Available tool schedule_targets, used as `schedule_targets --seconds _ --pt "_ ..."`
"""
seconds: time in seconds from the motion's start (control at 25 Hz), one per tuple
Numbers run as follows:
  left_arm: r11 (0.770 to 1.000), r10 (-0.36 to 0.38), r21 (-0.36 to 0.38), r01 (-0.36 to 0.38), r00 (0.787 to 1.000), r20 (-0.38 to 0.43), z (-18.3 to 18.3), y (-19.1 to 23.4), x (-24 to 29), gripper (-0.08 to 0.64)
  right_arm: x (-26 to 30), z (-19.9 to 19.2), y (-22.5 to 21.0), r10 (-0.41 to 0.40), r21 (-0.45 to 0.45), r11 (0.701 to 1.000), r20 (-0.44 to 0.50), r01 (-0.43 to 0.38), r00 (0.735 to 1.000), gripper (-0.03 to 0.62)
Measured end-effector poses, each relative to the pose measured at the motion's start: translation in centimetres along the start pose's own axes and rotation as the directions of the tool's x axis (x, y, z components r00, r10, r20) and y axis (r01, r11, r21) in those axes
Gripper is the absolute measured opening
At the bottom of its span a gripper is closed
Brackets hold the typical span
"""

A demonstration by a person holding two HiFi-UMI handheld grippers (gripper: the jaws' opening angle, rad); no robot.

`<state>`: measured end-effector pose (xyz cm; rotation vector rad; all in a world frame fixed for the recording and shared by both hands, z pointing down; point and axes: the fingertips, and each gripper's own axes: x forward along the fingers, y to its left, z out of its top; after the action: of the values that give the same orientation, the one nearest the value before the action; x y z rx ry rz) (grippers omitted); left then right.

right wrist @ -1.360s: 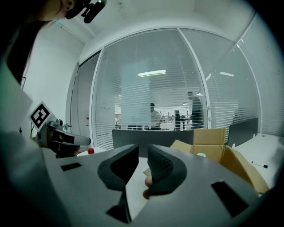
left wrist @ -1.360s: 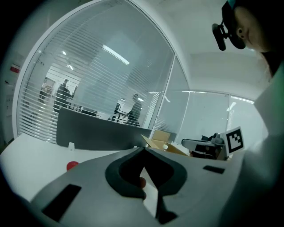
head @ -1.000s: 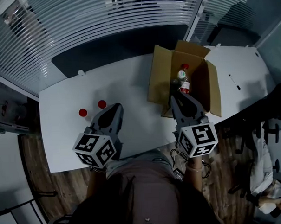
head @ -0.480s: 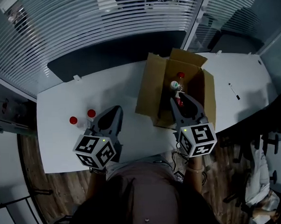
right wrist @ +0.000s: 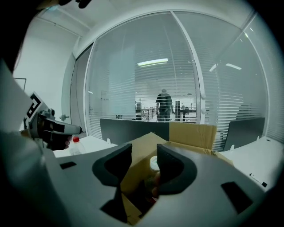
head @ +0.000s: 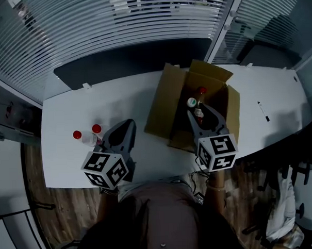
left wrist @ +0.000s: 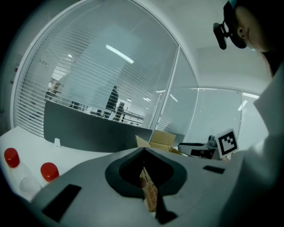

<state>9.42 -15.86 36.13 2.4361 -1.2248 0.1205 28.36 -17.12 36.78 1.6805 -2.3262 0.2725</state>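
Since 1.4 s ago the right gripper has spread its jaws wider and swung toward the cardboard box, which then stood off to its right. Now the box fills the gap between the jaws, and nothing is clamped. The box's near wall rises in front of the fingertips, so only the cap of a white-capped bottle shows over it. In the head view that bottle stands inside the box just beside a red-capped bottle, with the gripper's tips over the open top.

The left gripper has its jaws closed tip to tip and holds nothing. It is over the near part of the white table. 2 red-capped bottles stand near it on its left, well apart from the box. A dark partition runs along the table's far edge. A pen lies on the table to the box's right.
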Motion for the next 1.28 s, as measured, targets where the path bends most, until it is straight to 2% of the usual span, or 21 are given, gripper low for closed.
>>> schedule_targets --seconds 0.44,0.92,1.08,1.28 --pt "0.997 0.064 -0.032 -0.063 0.998 0.011 -0.9 -0.6 1.9 0.009 3.3 -2.8 -2.1 0.091 0.033 0.996 -0.11 -0.088 0.99 0.208" --pt "0.994 0.102 -0.043 -0.103 0.995 -0.008 -1.7 -0.1 3.4 0.009 6.8 -5.6 -2.8 0.167 0.067 0.985 -0.203 -0.157 0.965 0.218" --pt "0.992 0.116 -0.043 -0.117 0.993 -0.01 -1.8 0.1 3.4 0.009 7.4 -6.6 -3.1 0.148 0.027 0.989 -0.241 -0.146 0.959 0.216" --pt "0.991 0.123 -0.045 -0.124 0.992 -0.01 -2.0 0.2 3.4 0.009 7.5 -6.6 -3.4 0.117 -0.015 0.992 -0.245 -0.125 0.962 0.181"
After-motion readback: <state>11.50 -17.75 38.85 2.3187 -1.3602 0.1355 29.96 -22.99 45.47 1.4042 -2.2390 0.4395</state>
